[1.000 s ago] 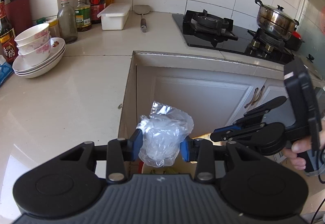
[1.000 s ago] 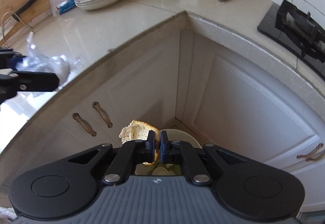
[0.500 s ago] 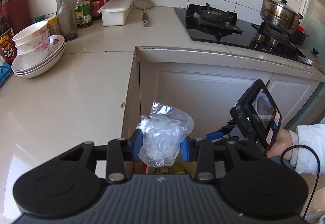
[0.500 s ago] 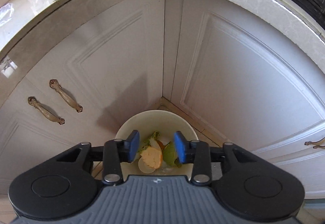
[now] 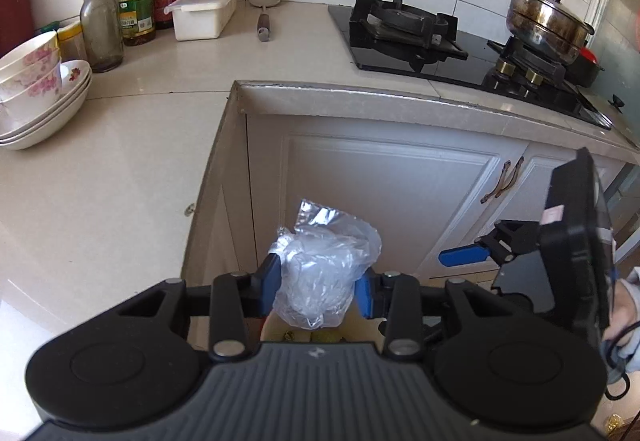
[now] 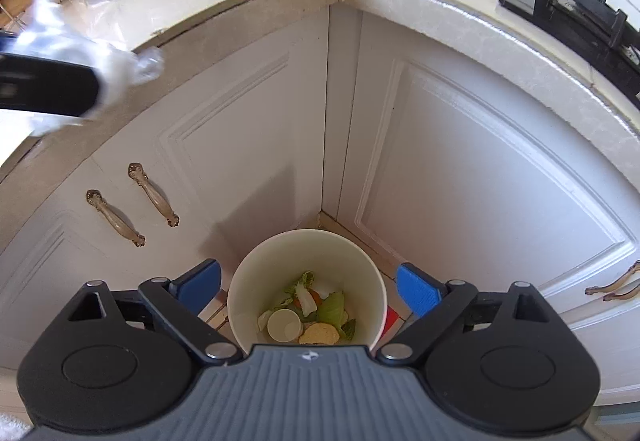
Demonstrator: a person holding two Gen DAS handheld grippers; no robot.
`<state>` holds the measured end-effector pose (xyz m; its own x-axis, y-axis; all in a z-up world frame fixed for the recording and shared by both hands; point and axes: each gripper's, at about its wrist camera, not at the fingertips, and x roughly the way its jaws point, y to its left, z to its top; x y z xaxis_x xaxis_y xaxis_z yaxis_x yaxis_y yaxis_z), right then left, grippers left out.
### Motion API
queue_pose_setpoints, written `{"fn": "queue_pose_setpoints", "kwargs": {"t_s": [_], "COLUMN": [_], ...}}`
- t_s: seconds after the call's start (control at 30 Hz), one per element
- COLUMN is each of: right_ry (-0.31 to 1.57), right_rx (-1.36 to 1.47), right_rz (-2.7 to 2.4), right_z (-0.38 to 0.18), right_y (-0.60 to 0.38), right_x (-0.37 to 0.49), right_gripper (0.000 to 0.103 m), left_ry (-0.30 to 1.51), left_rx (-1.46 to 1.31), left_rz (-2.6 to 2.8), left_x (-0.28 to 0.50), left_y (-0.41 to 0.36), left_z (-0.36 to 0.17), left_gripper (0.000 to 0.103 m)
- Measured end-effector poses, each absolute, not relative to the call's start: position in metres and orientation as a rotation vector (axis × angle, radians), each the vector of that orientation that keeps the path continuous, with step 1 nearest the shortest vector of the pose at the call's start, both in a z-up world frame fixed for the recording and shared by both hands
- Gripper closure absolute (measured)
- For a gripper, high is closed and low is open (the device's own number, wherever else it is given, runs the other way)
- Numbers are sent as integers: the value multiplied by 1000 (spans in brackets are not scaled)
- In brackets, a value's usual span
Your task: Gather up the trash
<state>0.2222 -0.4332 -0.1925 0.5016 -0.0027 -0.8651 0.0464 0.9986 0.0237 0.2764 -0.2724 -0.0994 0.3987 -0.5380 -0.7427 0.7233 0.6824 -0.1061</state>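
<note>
My left gripper is shut on a crumpled clear plastic bag, held in the air by the counter corner above the floor. The bag also shows at the left edge of the right wrist view. My right gripper is wide open and empty, right above a cream trash bin on the floor in the cabinet corner. The bin holds a bread piece, lettuce scraps and a white cup. In the left wrist view the right gripper is at the right.
White cabinet doors with brass handles flank the bin. On the counter stand stacked bowls, bottles, a white box and a spatula. A gas stove with a steel pot sits right.
My right gripper opened and dropped the bread piece into the bin, then opened wider. My left gripper has kept hold of the plastic bag and shifted slightly toward the bin.
</note>
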Motion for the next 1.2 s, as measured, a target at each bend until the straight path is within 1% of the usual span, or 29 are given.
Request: {"fn": "queue_pose_setpoints", "kwargs": {"t_s": [0.27, 0.6, 0.7, 0.77, 0.8, 0.83, 0.97, 1.03, 1.2], "right_ry": [993, 982, 984, 985, 986, 985, 990, 995, 999], "right_rx": [41, 44, 43, 44, 46, 49, 55, 55, 58], "right_rz": [-45, -71, -76, -83, -85, -87, -91, -91, -91], "right_z": [-169, -156, -155, -155, -154, -154, -156, -157, -157], "right_y": [-439, -445, -446, -447, -447, -448, -449, -449, -451], "right_x": [187, 157, 154, 152, 150, 150, 148, 148, 148], "right_gripper": [2, 1, 1, 1, 1, 1, 1, 1, 1], "left_ry": [895, 1043, 1065, 1077, 1075, 1064, 1051, 1048, 1028], "left_rx": [249, 330, 329, 343, 347, 348, 366, 354, 330], "left_rz": [-783, -693, -679, -669, -665, -662, -650, -646, -634], "left_x": [273, 284, 287, 288, 288, 287, 287, 289, 289], "left_y": [-310, -351, -356, -358, -358, -358, -360, -359, -357], "left_z": [-141, -234, -252, -261, -264, -266, -274, -273, -271], "left_gripper": [66, 64, 59, 44, 29, 22, 20, 14, 11]}}
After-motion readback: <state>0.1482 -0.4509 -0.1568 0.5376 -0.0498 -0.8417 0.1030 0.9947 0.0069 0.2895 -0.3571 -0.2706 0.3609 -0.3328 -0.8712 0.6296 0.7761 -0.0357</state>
